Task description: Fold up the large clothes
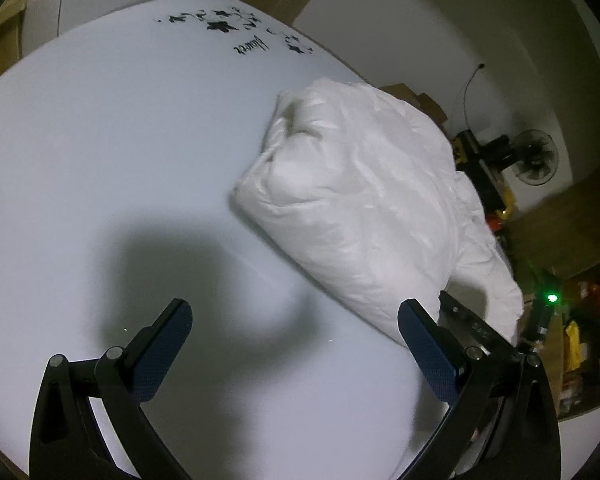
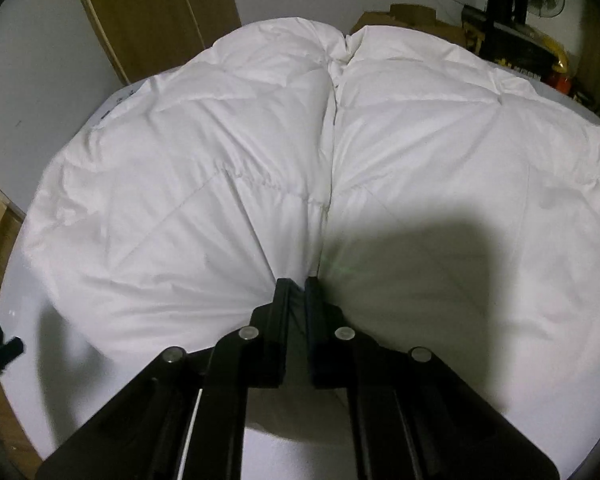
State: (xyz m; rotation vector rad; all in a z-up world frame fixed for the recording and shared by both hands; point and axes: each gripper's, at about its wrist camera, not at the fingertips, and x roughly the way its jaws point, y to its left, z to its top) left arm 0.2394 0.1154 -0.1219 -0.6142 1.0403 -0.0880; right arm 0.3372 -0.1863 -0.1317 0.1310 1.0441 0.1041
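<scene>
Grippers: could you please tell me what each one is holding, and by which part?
The right gripper pinches the white padded garment at its near edge, by the centre seam. The left gripper is open over the table, holding nothing.

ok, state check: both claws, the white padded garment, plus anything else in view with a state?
Left claw: open, empty, hovering over the bare table beside the garment.
Right claw: shut on the garment's near edge, fabric bunched at its tips.
White quilted padded garment: folded into a puffy bundle on the table, centre seam closed.
White table with black floral print: bearing the garment.
Small green indicator light: lit.
Dark standing fan: running or not, cannot tell.
</scene>
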